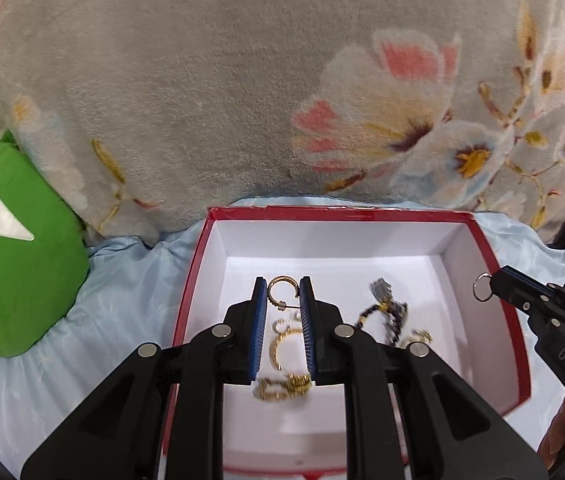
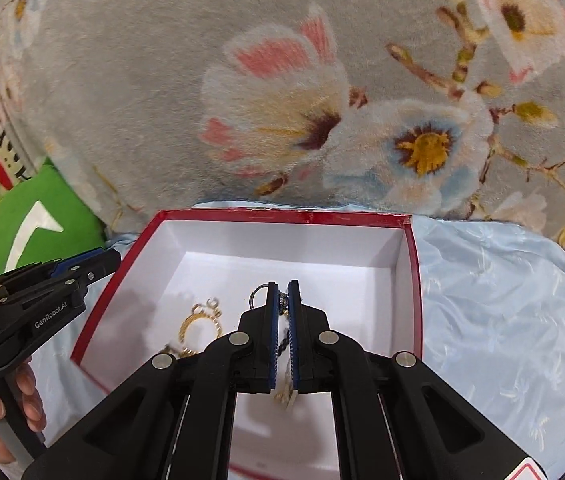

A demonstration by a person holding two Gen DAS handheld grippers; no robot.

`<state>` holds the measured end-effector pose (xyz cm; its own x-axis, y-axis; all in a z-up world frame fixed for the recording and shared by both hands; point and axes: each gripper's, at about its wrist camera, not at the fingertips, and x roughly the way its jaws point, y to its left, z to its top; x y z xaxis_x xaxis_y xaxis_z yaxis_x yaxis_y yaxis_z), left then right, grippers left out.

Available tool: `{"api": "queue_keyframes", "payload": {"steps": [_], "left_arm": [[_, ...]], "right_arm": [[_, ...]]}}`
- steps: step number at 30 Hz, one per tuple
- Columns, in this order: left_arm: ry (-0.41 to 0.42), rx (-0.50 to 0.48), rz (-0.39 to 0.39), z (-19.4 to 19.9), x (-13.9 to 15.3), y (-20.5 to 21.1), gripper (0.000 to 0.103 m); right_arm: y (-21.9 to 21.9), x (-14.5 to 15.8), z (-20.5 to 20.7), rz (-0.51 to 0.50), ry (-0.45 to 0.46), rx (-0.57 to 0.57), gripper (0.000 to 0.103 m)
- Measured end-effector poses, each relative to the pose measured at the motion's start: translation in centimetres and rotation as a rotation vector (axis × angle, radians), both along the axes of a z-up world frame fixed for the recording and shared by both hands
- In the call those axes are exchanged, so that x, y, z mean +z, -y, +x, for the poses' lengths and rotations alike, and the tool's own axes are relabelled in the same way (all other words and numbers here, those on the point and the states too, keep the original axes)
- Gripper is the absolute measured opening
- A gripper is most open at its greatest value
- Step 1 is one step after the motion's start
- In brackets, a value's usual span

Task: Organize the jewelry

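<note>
Both wrist views looked down into the red box (image 1: 516,344), white-lined, which sat on a pale blue sheet (image 2: 502,320) before a grey floral blanket (image 1: 202,80). Your left gripper (image 1: 283,286) was clenched on a gold hoop earring (image 1: 278,288), pinched between the blue pad tips above the box floor. Your right gripper (image 2: 282,292) was clenched on a small silver ring (image 2: 255,294) that jutted from the left side of its closed tips; the left view showed that ring just above the box's right wall. Inside the box lay gold chain pieces (image 1: 282,360) and a dark beaded piece (image 1: 386,312). A green cushion (image 1: 14,256) rested left of the box.
</note>
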<state>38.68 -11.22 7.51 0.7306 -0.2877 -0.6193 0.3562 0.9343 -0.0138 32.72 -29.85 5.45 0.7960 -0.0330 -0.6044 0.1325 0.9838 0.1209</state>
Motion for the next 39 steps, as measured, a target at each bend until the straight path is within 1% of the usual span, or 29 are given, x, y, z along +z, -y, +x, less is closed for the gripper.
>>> {"api": "queue_keyframes", "payload": {"steps": [4,12,15,16,18,19,20,27,34,39], "left_arm": [[-0.02,0.004,0.024,2.3,-1.3,1.3,0.016],[-0.083,0.018,0.038,5.1,-4.1,2.5,0.016],[-0.097,0.027,0.047,5.6,-5.0,2.6,0.017],[-0.102,0.042,0.055,5.7,-5.4,2.5,0.023],[-0.12,0.055,0.041,5.9,-5.4,2.3,0.036],[-0.114,0.062,0.034,5.9,-5.3,2.1,0.047],[-0.109,0.07,0.032,5.9,-5.2,2.0,0.054],[-0.093,0.067,0.038,5.6,-5.3,2.1,0.054],[-0.075,0.06,0.065,5.0,-5.3,2.4,0.054],[-0.067,0.06,0.079,4.8,-5.5,2.4,0.054]], "right_arm": [[0.8,-1.3,2.1,-0.008,-0.032,-0.013,0.004],[1.7,-3.8,3.8,-0.007,-0.091,-0.033,0.004],[1.9,-3.7,3.8,-0.003,-0.075,-0.042,0.005],[1.9,-3.7,3.8,0.0,-0.074,-0.043,0.007],[2.0,-3.8,3.8,0.004,-0.076,-0.047,0.008],[2.0,-3.8,3.8,0.007,-0.076,-0.046,0.008],[2.0,-3.8,3.8,0.006,-0.074,-0.048,0.009],[1.7,-3.9,3.6,-0.015,-0.069,-0.052,0.009],[1.8,-4.0,3.6,-0.017,-0.074,-0.054,0.009],[1.6,-4.0,3.6,-0.037,-0.077,-0.052,0.009]]}}
